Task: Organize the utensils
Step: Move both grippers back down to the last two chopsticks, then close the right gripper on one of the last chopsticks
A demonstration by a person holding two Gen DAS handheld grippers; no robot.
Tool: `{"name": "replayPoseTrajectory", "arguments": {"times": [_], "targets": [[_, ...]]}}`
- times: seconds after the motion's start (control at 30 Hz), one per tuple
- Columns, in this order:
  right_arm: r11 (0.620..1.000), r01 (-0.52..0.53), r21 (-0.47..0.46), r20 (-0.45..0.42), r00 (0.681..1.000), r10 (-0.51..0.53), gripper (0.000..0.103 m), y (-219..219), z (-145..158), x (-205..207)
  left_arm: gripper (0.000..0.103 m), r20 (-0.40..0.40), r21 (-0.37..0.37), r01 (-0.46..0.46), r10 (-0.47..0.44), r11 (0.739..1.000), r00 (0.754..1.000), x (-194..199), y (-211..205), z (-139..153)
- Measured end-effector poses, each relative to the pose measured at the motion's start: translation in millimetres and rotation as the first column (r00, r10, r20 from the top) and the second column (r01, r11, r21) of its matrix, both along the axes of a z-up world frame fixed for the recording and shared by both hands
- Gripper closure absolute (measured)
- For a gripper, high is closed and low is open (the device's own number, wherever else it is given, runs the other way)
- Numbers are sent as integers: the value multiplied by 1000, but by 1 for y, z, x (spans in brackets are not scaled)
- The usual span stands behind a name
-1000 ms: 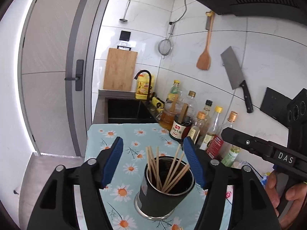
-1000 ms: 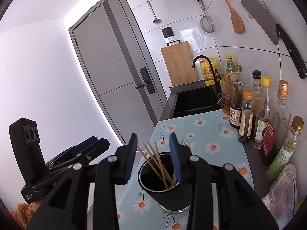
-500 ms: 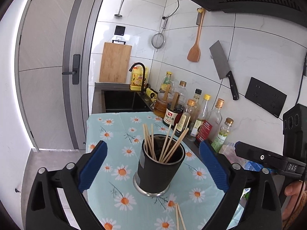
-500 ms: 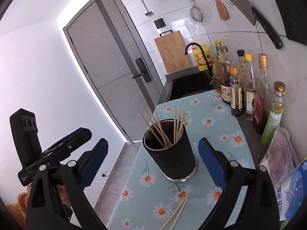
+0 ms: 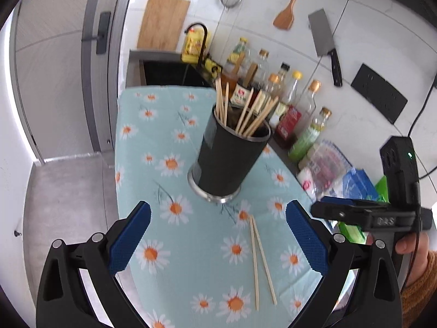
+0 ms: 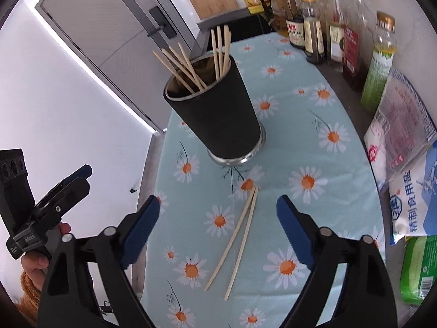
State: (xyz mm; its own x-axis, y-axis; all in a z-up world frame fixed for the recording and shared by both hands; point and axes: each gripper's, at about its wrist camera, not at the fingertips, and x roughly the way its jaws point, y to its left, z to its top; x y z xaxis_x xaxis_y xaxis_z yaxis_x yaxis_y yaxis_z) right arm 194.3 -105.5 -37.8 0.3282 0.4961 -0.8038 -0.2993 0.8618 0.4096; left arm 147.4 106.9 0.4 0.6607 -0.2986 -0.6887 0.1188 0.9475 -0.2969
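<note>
I have both tools spread and empty — left tool [image 5: 218,239] and right tool [image 6: 215,227] hover over the two loose chopsticks [image 6: 236,236] lying on the daisy-print desk [image 6: 314,125], just in front of the black holder [image 6: 218,112]. My worry: thin sticks (lying flat) may roll or pivot if pinched off-centre — or a tip could knock the holder.

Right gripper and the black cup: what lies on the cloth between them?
Two loose chopsticks lie between the open right gripper and the black cup, in both views.
</note>
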Motion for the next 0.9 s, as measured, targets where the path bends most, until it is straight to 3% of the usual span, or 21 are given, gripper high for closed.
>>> {"name": "replayPoseTrajectory", "arguments": {"times": [0.13,0.23,0.47,0.9], "targets": [[997,-4,-75,-140,990,-7,48,12,-28,4,6,-73,-16,34,-35,999,997,-3,2,-19],[997,-10,-82,-231,973,-9,56,18,-47,5,6,-119,-15,69,-71,997,990,-9,0,-35],[986,26,-165,-343,936,-82,80,22,-80,17,6,-216,-32,104,-108,994,970,-15,3,-66],[947,-12,-321,-377,919,-116,83,46,-112,35,6,-301,-31,153,-155,988,941,-12,3,-92]]}}
